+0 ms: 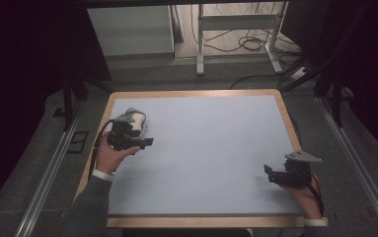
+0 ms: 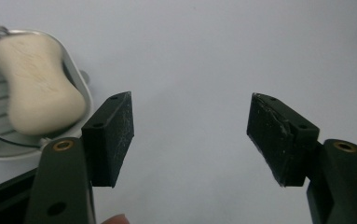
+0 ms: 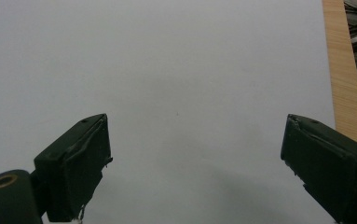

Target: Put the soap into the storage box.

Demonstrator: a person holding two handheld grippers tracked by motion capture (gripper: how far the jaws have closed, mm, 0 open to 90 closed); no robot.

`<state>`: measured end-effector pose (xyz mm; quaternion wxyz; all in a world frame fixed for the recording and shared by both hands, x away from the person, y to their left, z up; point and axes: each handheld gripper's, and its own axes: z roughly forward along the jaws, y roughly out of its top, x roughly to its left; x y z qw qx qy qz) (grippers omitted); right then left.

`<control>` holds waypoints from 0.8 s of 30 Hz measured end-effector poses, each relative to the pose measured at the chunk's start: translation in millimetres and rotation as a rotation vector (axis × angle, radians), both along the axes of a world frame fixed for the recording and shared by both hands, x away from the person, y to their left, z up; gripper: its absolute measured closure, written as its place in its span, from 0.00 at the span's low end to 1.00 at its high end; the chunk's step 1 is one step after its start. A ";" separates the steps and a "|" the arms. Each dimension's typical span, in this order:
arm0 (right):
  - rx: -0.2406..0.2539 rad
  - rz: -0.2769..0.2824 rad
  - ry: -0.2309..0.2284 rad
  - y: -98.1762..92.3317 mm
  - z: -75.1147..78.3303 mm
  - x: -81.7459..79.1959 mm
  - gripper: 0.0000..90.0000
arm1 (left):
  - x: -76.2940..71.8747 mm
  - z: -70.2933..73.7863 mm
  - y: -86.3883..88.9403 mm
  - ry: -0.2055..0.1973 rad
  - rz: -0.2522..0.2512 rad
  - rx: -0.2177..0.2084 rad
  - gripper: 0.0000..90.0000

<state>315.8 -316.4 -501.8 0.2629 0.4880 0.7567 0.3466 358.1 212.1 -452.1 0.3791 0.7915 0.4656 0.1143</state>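
Note:
A cream bar of soap (image 2: 36,84) lies in a white dish with a slotted floor (image 2: 86,98) at the left of the pale blue mat (image 1: 211,148). From above, the soap (image 1: 137,120) sits just behind my left gripper (image 1: 145,141). In the left gripper view that gripper (image 2: 190,135) is open and holds nothing, with the dish just beyond its left jaw. My right gripper (image 1: 270,173) rests low near the mat's right front, held in a hand. Its jaws (image 3: 195,163) stand wide open over bare mat.
A wooden rim (image 1: 196,93) frames the mat, and its right edge (image 3: 346,70) runs close to the right gripper. Beyond the table are a grey floor, metal desk legs (image 1: 200,44) and loose cables (image 1: 250,42). Metal rails (image 1: 48,168) flank the table.

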 end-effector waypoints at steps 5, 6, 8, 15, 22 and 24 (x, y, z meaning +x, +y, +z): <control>0.003 -0.008 -0.004 -1.3 0.8 -0.4 0.09 | -18.5 -18.4 -0.3 0.006 -0.023 0.010 0.34; 0.001 -0.006 -0.010 -1.1 1.0 -0.6 0.09 | -21.7 -22.3 0.6 0.008 -0.025 0.009 0.34; 0.001 -0.003 -0.016 -0.5 1.7 -0.8 0.09 | -28.5 -29.8 3.2 0.014 -0.024 -0.006 0.33; 0.002 -0.003 -0.014 0.0 1.6 -0.1 0.09 | -61.2 -52.1 10.3 0.014 0.001 -0.053 0.32; -0.007 0.008 -0.013 4.0 0.9 0.1 0.09 | -69.0 -53.9 13.0 0.016 -0.013 -0.051 0.34; -0.008 0.010 -0.014 4.6 0.3 0.5 0.09 | -69.8 -53.6 10.0 0.019 -0.017 -0.041 0.34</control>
